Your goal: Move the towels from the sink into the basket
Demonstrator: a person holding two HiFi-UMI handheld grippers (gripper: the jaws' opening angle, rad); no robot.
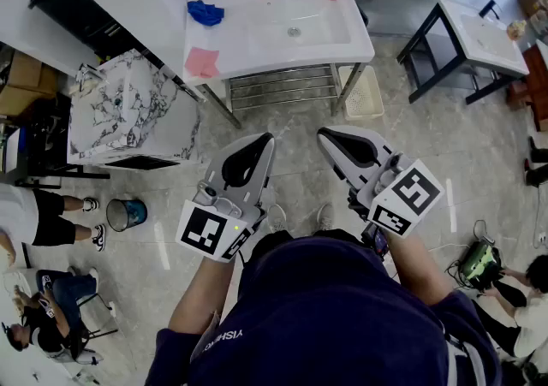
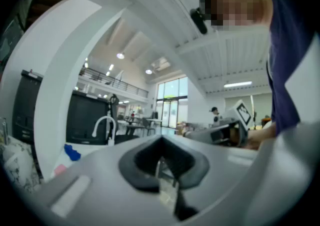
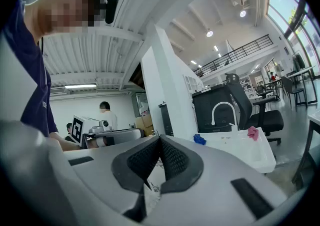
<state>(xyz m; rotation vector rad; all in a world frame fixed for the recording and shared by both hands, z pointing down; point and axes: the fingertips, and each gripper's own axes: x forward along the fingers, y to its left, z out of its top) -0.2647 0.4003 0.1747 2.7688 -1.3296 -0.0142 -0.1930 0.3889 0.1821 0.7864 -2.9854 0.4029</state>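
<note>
Far beyond the right hand-held gripper (image 1: 328, 136), towels (image 1: 205, 12) lie on the sink (image 1: 257, 44).

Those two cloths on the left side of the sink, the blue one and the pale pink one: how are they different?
The blue towel is crumpled into a lump; the pale pink towel lies flat, roughly square. The blue towel sits toward the back of the sink, the pale pink towel at its front corner. Both rest on the sink's left side, outside the bowl.
</note>
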